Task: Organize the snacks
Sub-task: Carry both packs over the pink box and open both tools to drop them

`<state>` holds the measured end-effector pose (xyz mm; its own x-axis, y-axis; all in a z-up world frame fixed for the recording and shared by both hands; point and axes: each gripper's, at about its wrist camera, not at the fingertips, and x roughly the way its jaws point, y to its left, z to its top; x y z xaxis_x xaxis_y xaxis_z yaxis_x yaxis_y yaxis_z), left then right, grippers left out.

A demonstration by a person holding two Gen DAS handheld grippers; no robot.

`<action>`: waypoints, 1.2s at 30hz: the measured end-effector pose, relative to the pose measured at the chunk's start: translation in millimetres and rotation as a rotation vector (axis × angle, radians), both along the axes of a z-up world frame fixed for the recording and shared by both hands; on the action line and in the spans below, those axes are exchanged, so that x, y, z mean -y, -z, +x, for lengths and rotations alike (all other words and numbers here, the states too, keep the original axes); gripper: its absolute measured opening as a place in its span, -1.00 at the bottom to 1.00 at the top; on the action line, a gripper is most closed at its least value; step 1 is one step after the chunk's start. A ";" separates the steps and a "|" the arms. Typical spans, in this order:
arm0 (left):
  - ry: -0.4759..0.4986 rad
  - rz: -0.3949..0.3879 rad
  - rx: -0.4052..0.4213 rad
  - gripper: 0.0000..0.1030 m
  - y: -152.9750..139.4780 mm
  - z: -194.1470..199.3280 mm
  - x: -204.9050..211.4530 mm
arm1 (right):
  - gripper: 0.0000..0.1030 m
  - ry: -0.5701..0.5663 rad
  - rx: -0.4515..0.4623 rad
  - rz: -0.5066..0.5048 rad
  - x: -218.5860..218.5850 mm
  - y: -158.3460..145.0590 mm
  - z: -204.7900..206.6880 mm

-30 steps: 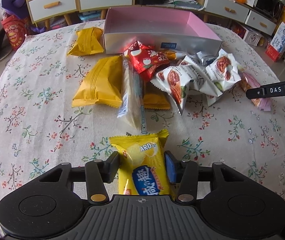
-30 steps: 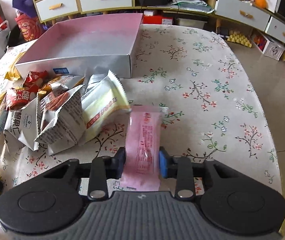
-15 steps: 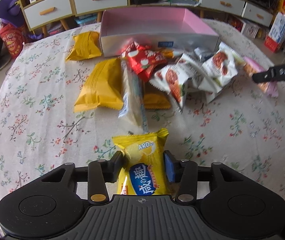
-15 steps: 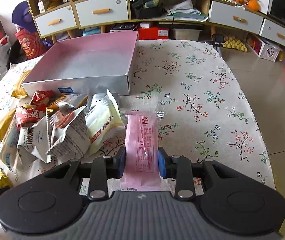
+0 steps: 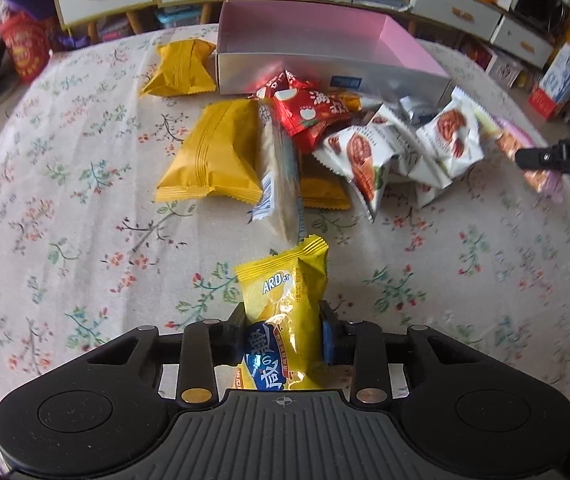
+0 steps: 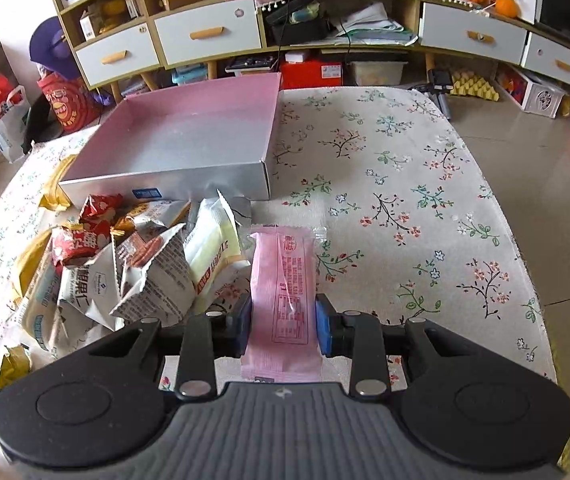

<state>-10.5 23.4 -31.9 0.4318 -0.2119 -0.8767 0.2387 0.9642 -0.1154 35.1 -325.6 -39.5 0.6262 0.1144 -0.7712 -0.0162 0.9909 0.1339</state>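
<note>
**Both claws loaded, box ahead and empty**

The left claw (image 5: 283,328) is closed on a yellow packet (image 5: 283,312), its pads pressed into the packet's sides near the lower half, so the top seam stands free ahead of the fingers. The right claw (image 6: 283,322) is likewise closed on a pink bar (image 6: 283,300), gripped across its narrow width with most of its length sticking forward. Holding each wrapper by the sides and low down looks deliberate: the free end can go into the box first and drop clear when the pads part.

The box (image 6: 165,178), pink inside with silvery walls, lies ahead and to the left of the right claw, and straight ahead, far side of the heap, for the left claw. Its floor looks bare, so sorting seems barely begun.

Between the claws and the box sits the heap (image 5: 365,140) of loose snacks: white nut packets, red packets, orange pillow packs (image 5: 215,156), touching and overlapping, pushed up against the box's near wall. One orange pack (image 5: 183,68) lies apart, beside the box's left end.

All of it rests on a table (image 6: 425,200) under a floral cloth, bare to the right of the right claw. Beyond stand a low shelf unit with white drawers (image 6: 209,36), clutter, oranges and bags on the floor.
</note>
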 end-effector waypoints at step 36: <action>-0.127 -0.294 0.195 -0.40 -45.5 132.5 44.7 | -0.44 0.049 0.103 0.275 -29.9 -15.1 79.0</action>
<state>122.0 -21.4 13.6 0.6241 -0.3760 -0.6849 0.1640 0.9201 -0.3557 114.0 -295.7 -24.4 0.7092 0.2782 -0.6478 0.0032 0.9176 0.3976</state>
